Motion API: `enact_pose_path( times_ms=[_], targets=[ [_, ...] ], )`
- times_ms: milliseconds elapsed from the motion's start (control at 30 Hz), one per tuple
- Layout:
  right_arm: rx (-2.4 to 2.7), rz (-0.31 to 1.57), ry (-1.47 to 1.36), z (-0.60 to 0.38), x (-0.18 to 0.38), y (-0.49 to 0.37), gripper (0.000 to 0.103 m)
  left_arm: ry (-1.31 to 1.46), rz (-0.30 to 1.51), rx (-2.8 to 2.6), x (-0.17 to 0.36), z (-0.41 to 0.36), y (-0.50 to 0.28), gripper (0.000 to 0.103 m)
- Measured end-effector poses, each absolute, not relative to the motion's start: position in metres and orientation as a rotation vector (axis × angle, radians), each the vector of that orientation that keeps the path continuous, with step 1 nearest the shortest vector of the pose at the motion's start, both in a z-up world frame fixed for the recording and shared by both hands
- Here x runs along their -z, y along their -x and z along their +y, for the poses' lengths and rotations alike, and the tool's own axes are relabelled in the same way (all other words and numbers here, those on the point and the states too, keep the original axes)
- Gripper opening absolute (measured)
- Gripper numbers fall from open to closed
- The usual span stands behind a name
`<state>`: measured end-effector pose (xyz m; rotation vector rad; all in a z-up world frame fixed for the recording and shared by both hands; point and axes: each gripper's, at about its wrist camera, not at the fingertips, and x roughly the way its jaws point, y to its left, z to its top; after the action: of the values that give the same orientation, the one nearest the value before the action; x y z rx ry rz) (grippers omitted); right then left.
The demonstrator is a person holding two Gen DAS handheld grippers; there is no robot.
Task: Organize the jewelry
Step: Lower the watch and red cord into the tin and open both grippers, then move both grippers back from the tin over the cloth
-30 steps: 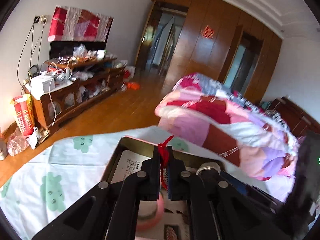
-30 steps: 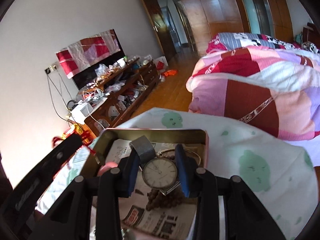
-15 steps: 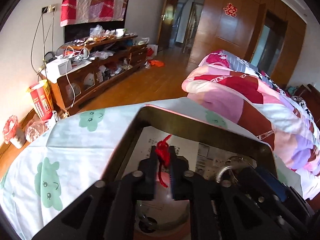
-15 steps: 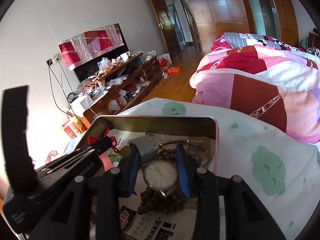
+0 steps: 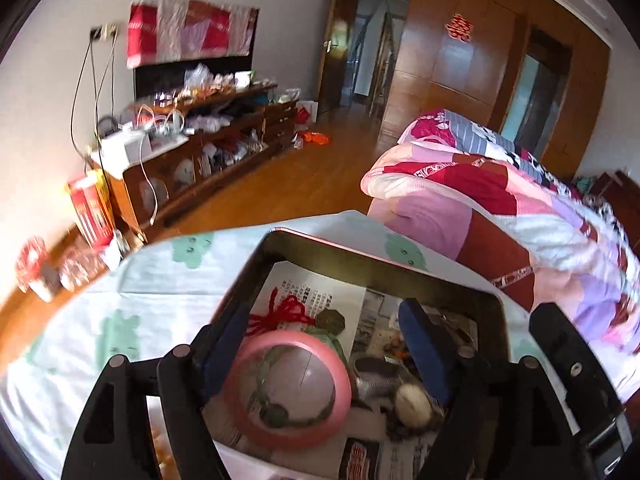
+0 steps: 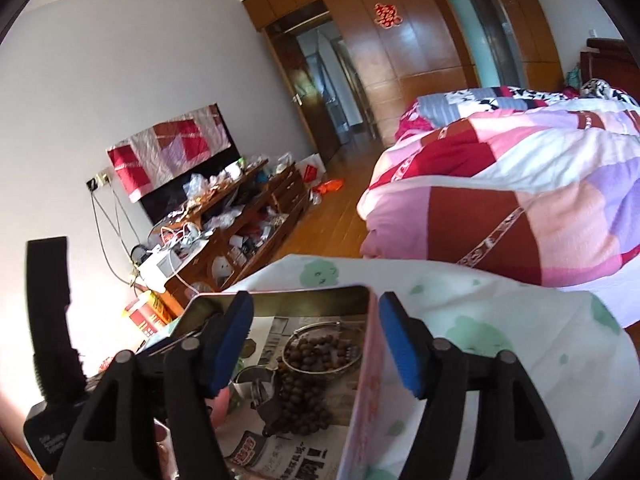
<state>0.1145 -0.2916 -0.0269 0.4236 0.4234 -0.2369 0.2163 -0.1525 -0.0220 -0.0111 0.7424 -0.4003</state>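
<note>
Up close, a shallow metal tin [image 5: 384, 268] lined with newspaper [image 5: 320, 296] sits on a white cloth with green cloud prints [image 5: 132, 304]; what carries the cloth is hidden. Inside the tin lie a pink ring-shaped case with a clear lid [image 5: 286, 388], a red knotted cord [image 5: 286, 312] just beyond it, an octagonal bronze charm [image 5: 331, 321] beside the cord, a wristwatch [image 5: 412, 400], a string of brown wooden beads [image 6: 312, 360] and a thin metal bangle [image 6: 320, 326] around some of them. Behind stand a cluttered wooden cabinet [image 5: 208, 156] along the wall, a wood floor and a bed heaped with a pink and red patchwork quilt [image 6: 516, 208].

Both tools tilt down toward the tin. The left hand-held gripper [image 5: 320, 344] is opening, its blue pads standing either side of the pink case and cord, clasping nothing. The right hand-held gripper [image 6: 316, 340] is opening too, straddling the tin's right wall above the beads, empty
</note>
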Motion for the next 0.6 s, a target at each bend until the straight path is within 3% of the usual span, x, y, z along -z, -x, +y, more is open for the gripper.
enact_pose_path(
  times_ms=[333,433,600],
  targets=[
    [0.274,0.448,-0.362,-0.271,0.01,-0.06,0.069,-0.15,0.659,0.339,0.001,-0.134,-0.151,0.078],
    [0.287,0.444,-0.32,-0.261,0.007,-0.04,0.075,-0.199,0.638,0.313,0.001,-0.126,-0.13,0.078],
    [0.271,0.458,-0.287,-0.246,0.008,-0.014,0.075,-0.224,0.639,0.303,0.005,-0.11,-0.102,0.078]
  ],
)
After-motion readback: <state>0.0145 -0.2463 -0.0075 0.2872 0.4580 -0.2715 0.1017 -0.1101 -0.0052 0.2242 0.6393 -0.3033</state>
